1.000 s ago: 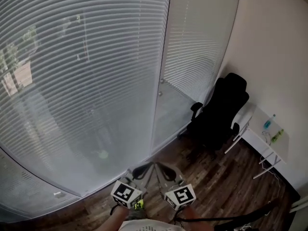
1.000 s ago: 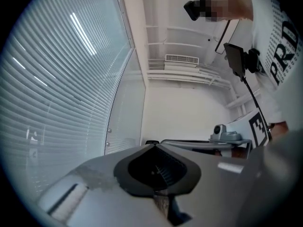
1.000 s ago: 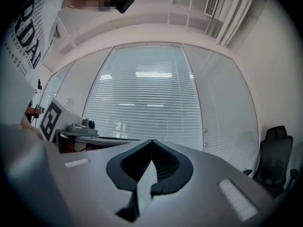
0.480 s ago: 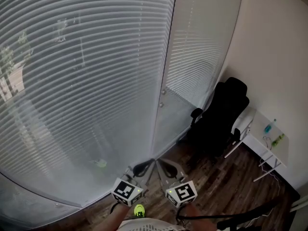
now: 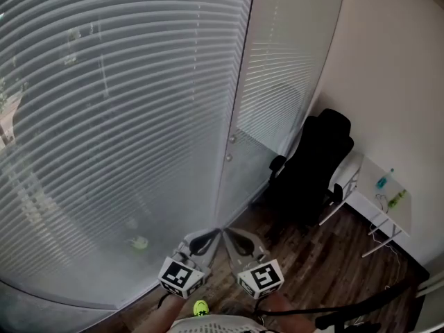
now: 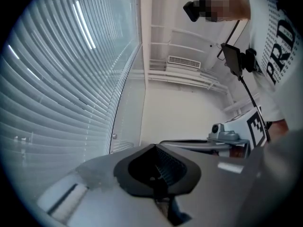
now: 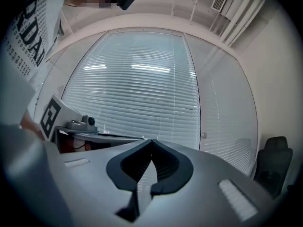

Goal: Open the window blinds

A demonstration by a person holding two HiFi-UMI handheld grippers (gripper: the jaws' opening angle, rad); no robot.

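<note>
White slatted window blinds (image 5: 125, 116) hang lowered over the big pane, their slats turned nearly flat. A narrower blind (image 5: 291, 68) covers the pane to the right, past a white frame post (image 5: 236, 103) with a small knob (image 5: 232, 139). My left gripper (image 5: 210, 236) and right gripper (image 5: 232, 236) are side by side at the bottom middle, tips almost touching, pointing at the post's foot. Both are short of the blinds. In the left gripper view the left gripper (image 6: 154, 146) is shut and empty. The right gripper (image 7: 152, 141) is likewise shut on nothing, facing the blinds (image 7: 137, 93).
A black office chair (image 5: 312, 172) stands in the right corner by the narrow blind. Beside it is a white desk (image 5: 378, 203) with a blue bottle (image 5: 383, 181) and a green one (image 5: 397, 199). Dark wood floor (image 5: 319, 269) runs below, and a plain wall closes the right side.
The person has stepped closer to the blinds, carrying both grippers forward together. The blinds fill more of the head view. Both grippers stayed shut.
</note>
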